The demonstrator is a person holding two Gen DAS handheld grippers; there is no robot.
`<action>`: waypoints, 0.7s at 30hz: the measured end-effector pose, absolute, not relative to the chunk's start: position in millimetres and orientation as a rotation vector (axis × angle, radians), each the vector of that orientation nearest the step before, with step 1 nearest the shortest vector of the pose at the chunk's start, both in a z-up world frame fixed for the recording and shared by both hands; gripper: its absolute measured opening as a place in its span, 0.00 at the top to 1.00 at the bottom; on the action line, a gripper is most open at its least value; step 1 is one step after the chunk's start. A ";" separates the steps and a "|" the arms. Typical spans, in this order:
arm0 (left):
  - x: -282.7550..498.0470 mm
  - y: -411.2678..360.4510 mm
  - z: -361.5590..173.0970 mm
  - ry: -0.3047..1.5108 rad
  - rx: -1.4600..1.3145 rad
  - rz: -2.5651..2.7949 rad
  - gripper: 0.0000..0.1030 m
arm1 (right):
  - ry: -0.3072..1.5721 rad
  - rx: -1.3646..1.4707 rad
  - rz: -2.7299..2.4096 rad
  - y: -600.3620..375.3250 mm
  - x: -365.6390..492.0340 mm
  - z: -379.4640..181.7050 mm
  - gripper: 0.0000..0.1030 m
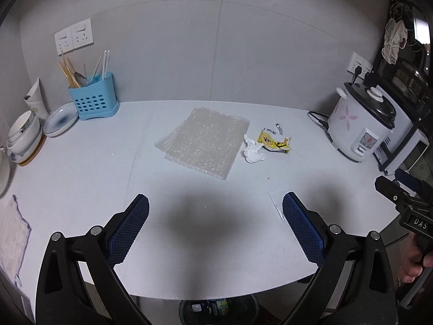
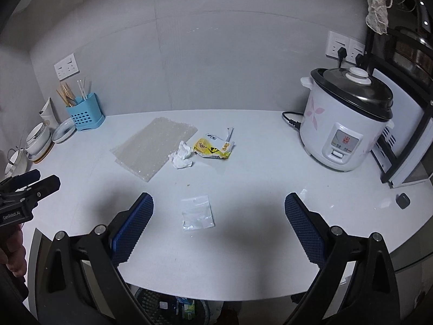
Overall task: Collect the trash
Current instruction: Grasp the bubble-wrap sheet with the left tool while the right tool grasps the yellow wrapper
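Near the middle of the pale counter [image 1: 81,168] lies a sheet of bubble wrap [image 1: 204,142], flat, with a crumpled white tissue [image 1: 253,151] touching its right edge and a torn yellow snack wrapper [image 1: 274,140] just beside the tissue. A small silvery scrap [image 1: 278,127] sits behind the wrapper, toward the back edge. Closer to the front edge, a small clear plastic bag [image 2: 197,212] lies flat, well apart from the other litter.

Both tools hover above the front edge. The left gripper [image 1: 215,214] is spread wide with nothing between its blue pads; the right gripper [image 2: 219,216] is likewise released and empty, and the clear plastic bag shows between its fingers from above, untouched. A hand [image 1: 414,260] grips the handle of the right tool at the edge of the left camera's view.

Under the front edge a dark bin [image 2: 173,308] holds a few cartons and bottles.

At the back left corner stand a blue utensil holder [image 1: 93,100] with chopsticks, a tilted patterned plate [image 1: 61,119] and stacked bowls [image 1: 24,132]. At the right edge sits a white rice cooker [image 2: 346,124] with a black lid, its cord trailing on the surface.
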State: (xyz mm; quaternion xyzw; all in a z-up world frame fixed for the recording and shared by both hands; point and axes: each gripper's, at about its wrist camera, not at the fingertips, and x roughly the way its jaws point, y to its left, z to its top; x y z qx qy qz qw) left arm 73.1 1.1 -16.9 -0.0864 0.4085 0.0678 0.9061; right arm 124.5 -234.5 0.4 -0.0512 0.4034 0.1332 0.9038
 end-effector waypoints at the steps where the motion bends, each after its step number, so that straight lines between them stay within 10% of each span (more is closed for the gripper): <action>1: 80.2 2.1 -19.6 0.850 -0.180 0.144 0.06 | 0.839 -0.111 0.279 -233.2 134.5 -1.6 0.09; 21: 237.7 31.4 -106.3 1.022 -0.213 0.219 0.06 | 1.051 -0.109 0.317 -201.8 306.2 -88.3 0.09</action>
